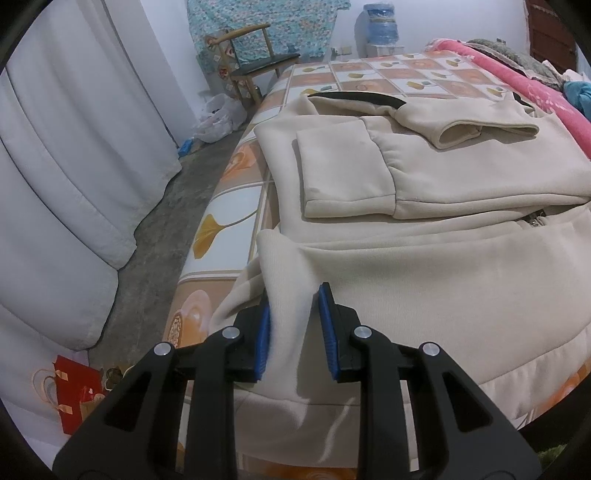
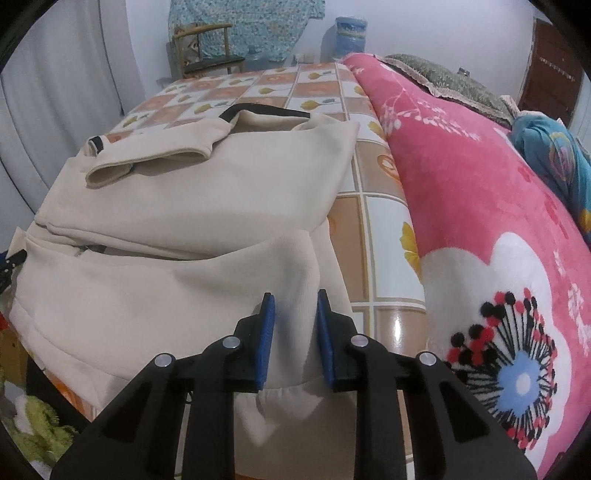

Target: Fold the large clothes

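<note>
A large cream sweatshirt [image 1: 443, 177] lies on a bed with a tiled-pattern sheet [image 1: 229, 206], its sleeves folded across its body; it also shows in the right wrist view [image 2: 207, 192]. My left gripper [image 1: 293, 306] is shut on the sweatshirt's near left hem corner, cloth bunched between its blue pads. My right gripper [image 2: 293, 314] is shut on the near right hem corner [image 2: 295, 280]. Both corners are lifted slightly off the bed.
A pink flowered blanket [image 2: 480, 206] lies along the bed's right side. White curtains [image 1: 74, 147] hang at the left over a grey floor. A wooden chair [image 1: 255, 62] and a water jug [image 1: 380, 26] stand beyond the bed. A red bag [image 1: 77, 391] sits on the floor.
</note>
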`<state>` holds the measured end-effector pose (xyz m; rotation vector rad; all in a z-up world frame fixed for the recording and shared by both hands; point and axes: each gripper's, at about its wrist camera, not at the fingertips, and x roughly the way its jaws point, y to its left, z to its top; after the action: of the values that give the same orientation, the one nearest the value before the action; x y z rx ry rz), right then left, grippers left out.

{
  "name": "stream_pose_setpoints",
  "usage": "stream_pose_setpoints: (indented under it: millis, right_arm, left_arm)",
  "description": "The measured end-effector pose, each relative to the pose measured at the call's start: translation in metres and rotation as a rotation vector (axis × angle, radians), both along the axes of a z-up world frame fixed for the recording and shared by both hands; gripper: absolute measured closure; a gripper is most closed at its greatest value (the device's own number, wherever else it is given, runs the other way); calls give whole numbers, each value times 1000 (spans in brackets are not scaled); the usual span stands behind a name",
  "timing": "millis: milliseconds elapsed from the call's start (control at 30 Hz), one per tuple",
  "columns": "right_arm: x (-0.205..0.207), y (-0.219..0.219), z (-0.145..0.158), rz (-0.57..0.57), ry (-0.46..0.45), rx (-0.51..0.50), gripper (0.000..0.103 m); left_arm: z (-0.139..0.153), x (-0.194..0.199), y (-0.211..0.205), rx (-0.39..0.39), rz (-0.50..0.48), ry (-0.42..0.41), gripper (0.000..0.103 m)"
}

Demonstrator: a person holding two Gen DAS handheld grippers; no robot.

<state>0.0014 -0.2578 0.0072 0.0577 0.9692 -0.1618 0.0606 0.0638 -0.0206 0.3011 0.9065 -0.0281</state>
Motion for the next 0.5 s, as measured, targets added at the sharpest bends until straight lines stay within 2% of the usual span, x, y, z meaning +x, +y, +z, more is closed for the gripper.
stream_pose_setpoints:
  millis: [500]
  right_arm:
    - [3,2,-1,-9,13,-18,80]
  left_arm:
    - [-1,1,0,-2,3,5,79]
